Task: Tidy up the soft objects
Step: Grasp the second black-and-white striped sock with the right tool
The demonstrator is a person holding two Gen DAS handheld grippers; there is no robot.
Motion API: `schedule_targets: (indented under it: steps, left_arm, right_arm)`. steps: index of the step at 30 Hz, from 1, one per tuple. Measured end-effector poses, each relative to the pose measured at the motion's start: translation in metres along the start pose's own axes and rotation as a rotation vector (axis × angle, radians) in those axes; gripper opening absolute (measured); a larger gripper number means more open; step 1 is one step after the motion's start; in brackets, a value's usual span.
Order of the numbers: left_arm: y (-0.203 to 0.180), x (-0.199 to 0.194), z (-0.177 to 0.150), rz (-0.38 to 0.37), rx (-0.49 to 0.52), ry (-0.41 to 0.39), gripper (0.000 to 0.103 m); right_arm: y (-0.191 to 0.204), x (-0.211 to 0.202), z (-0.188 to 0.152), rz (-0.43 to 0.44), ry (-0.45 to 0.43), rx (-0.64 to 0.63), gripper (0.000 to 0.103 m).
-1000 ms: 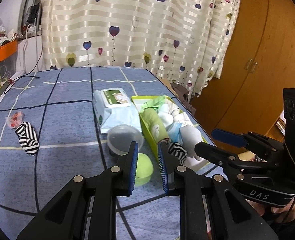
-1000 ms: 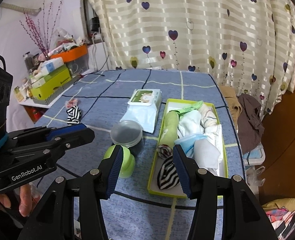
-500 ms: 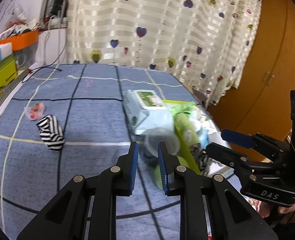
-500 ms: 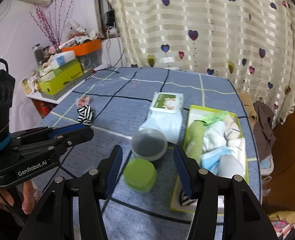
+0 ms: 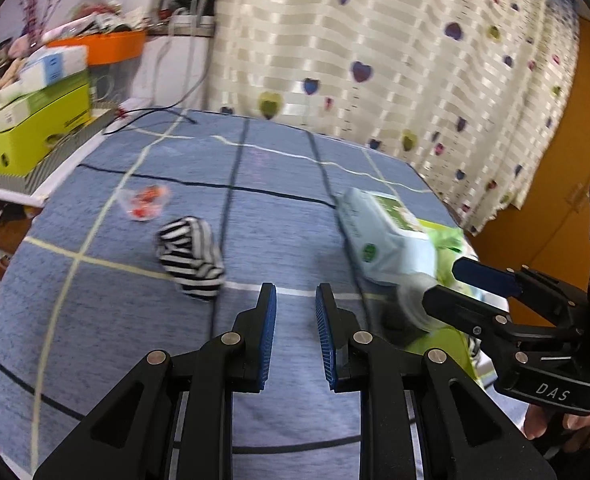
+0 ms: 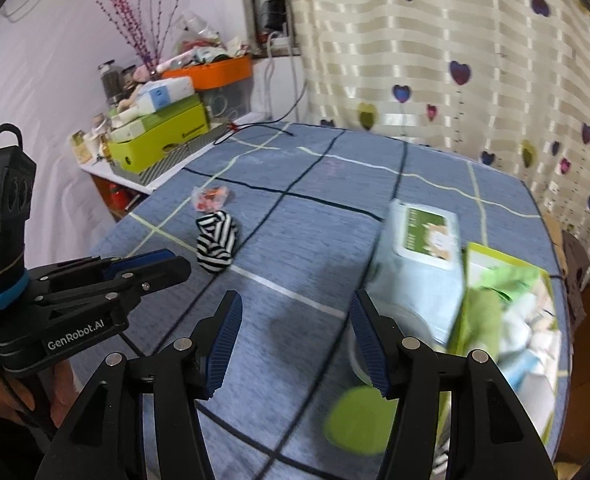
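We see the striped sock bundle (image 5: 190, 258) lying loose on the blue tabletop (image 5: 279, 216), at about 11 o'clock from the left claw (image 5: 295, 302), long axis running 11-to-5. Left claw jaws sit partly apart, nothing between. Right claw (image 6: 295, 308) has just been opening, empty, bundle further off at 10 o'clock. Left hand looks nearer. Only the right view shows the green tray (image 6: 469, 280) contents clearly.

green tray (image 6: 507, 280) blurred; green lid (image 6: 355, 416) smeared
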State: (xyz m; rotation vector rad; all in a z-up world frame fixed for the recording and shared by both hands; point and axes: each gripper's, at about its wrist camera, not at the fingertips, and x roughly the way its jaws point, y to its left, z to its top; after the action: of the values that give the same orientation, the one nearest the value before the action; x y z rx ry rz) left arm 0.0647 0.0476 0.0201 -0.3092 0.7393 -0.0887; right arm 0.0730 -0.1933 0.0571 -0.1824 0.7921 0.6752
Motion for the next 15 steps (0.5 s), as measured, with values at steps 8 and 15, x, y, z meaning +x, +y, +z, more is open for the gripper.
schedule_targets:
  steps: [8,15]
  left_arm:
    - [0.053,0.002,0.004,0.069,-0.083,-0.005,0.021]
    - [0.09,0.006,0.009,0.104,-0.14,-0.001,0.021]
  right_arm:
    - [0.028,0.047,0.021,0.064,0.047,-0.039,0.056]
    - [0.05,0.093,0.038,0.114,0.098,-0.069,0.056]
